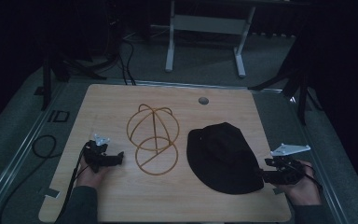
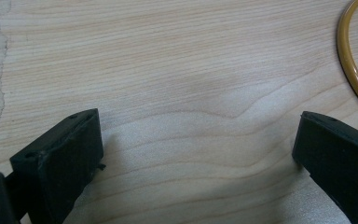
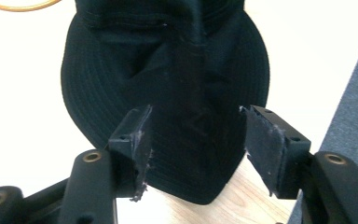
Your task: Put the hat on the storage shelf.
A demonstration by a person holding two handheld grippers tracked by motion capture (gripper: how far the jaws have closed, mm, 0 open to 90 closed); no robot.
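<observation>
Hovering right gripper (image 3: 196, 140) w/ jaws spread over black fabric bucket hat (image 1: 224, 157), lower right; nothing pinched. Left gripper (image 2: 196, 154) spread, idling lower left. Next: gripping brim, carrying to yellow wire hat stand (image 1: 153, 138) at centre.

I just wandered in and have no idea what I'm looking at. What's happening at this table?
A person at a wooden table holds a pair of tongs in each hand. The right tongs stand open at the near brim of a black hat lying flat, not pressing it. The left tongs are open over bare wood, beside a yellow wire hat stand left of the hat. The hat is not yet on the stand.
</observation>
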